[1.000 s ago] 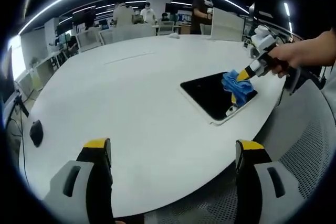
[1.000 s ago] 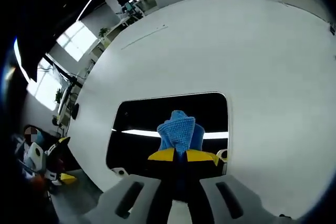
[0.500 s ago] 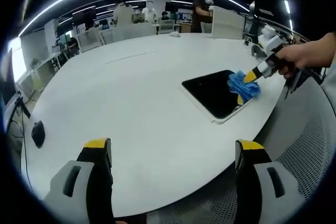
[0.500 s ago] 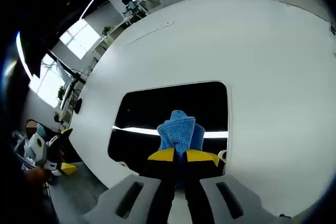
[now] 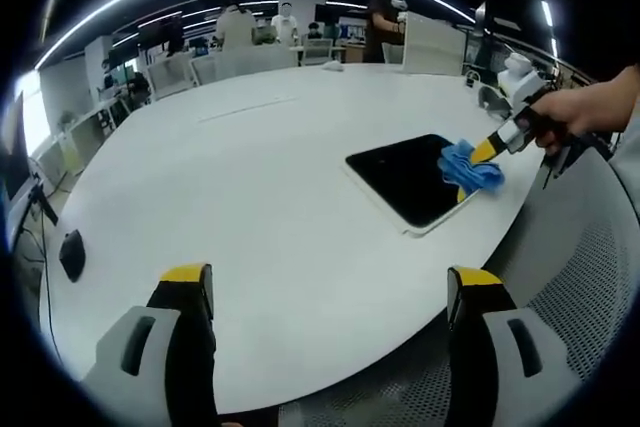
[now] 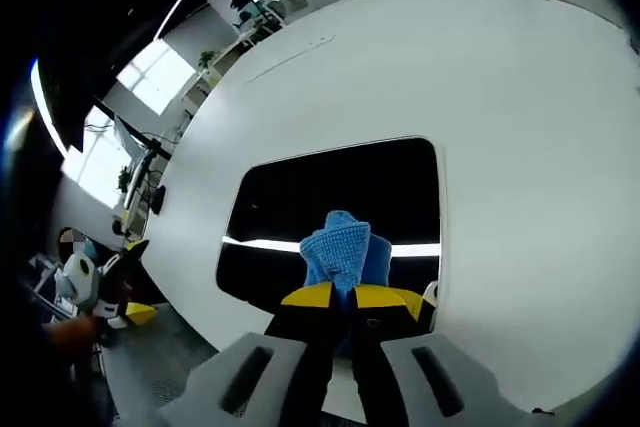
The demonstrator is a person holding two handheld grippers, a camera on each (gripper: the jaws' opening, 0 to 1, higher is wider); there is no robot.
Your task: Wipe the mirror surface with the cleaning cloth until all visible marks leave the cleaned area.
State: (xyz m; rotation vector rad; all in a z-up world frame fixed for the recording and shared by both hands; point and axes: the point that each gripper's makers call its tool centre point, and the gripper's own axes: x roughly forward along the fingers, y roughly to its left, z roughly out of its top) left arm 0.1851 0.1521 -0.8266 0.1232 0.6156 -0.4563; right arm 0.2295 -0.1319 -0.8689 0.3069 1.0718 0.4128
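The mirror point(image 5: 410, 177) is a dark rectangular panel with a white rim, flat on the white table point(image 5: 250, 197) near its right edge. It reflects a bright light strip in the right gripper view, mirror point(image 6: 300, 207). My right gripper point(image 6: 347, 297) is shut on a blue cleaning cloth point(image 6: 343, 247), which rests on the mirror's near edge. In the left gripper view a hand holds that right gripper point(image 5: 490, 150) with the cloth point(image 5: 470, 169) on the mirror's right side. My left gripper point(image 5: 330, 287) hangs open over the table's front edge, far from the mirror.
A dark mouse-like object point(image 5: 71, 255) lies at the table's left edge. A grey mesh chair point(image 5: 590, 287) stands at the right. People stand at desks in the background point(image 5: 385, 12). The left gripper point(image 6: 95, 282) appears at the lower left of the right gripper view.
The right gripper has drawn the cloth toward the mirror's near right edge, away from its middle. The left gripper has stayed put and open.
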